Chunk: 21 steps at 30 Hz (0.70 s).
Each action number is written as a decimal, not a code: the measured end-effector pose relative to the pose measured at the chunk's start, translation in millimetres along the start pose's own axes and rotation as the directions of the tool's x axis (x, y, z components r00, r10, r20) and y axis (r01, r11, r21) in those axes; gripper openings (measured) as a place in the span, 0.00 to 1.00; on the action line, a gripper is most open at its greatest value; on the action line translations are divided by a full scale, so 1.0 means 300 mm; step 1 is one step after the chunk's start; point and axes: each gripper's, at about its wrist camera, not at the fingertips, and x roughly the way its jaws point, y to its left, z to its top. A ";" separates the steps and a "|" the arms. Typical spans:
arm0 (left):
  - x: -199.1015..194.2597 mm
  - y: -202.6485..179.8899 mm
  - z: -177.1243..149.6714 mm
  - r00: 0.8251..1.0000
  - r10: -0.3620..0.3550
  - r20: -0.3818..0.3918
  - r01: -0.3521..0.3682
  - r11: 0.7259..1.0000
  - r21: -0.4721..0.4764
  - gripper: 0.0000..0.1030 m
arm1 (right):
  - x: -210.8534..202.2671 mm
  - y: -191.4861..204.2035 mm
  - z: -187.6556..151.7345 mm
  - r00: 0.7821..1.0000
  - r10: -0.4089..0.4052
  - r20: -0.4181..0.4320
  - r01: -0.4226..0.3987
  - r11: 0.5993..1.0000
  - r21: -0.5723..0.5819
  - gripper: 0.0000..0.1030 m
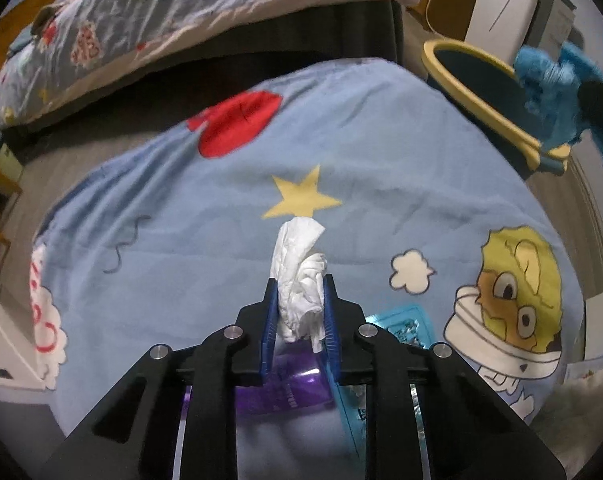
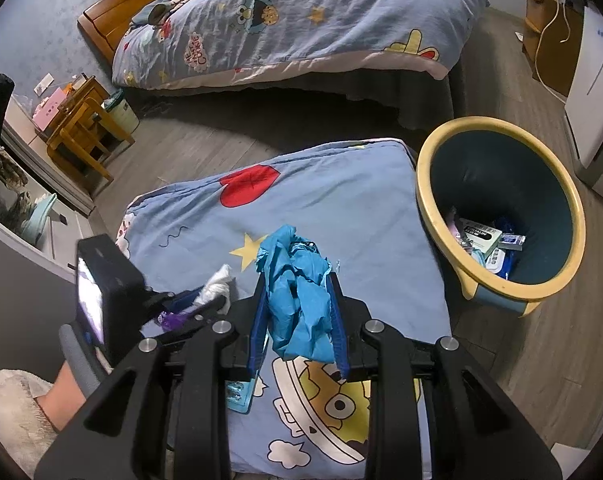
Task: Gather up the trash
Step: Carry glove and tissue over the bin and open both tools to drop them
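A big bed with a blue cartoon quilt [image 2: 301, 20] fills the top of the right wrist view. Below it, in the middle of both views, lies a blue cushion with a red heart, a yellow star and a cartoon face [image 1: 301, 160]. At the right of the cushion stands a round bin with a yellow rim and a dark blue inside [image 2: 557, 200]. Some boxes and packets [image 2: 485, 240] lie at its bottom.

The right gripper [image 2: 299, 312] sits low in the middle of its view. Its blue pads squeeze a crumpled blue rubber glove [image 2: 297, 292], which hangs above the cushion, left of the bin.

The left gripper [image 1: 301, 308] is low in the middle of its view. Its jaws are closed tight on a scrunched white tissue [image 1: 299, 276], which sticks up just below the yellow star. Under this gripper lie a shiny purple wrapper [image 1: 289, 392] and a light blue packet [image 1: 405, 324] on the cushion.
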 end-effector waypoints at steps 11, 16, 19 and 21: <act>-0.135 0.004 0.045 0.993 -0.029 0.115 0.030 1.000 -0.003 0.22 | -0.033 -0.042 0.022 0.999 -0.026 0.036 0.025 0.999 0.034 0.26; -0.189 0.018 0.077 0.986 -0.054 0.157 0.058 0.998 -0.023 0.22 | -0.069 -0.076 0.053 0.996 -0.045 0.076 0.042 0.998 0.040 0.26; -0.202 0.028 0.083 0.985 -0.056 0.162 0.063 0.997 -0.036 0.22 | -0.085 -0.111 0.073 0.994 -0.048 0.093 0.043 0.998 0.055 0.26; -0.211 0.014 0.096 0.985 -0.048 0.167 0.052 0.998 -0.021 0.22 | -0.095 -0.138 0.090 0.993 -0.060 0.105 0.054 0.997 0.061 0.26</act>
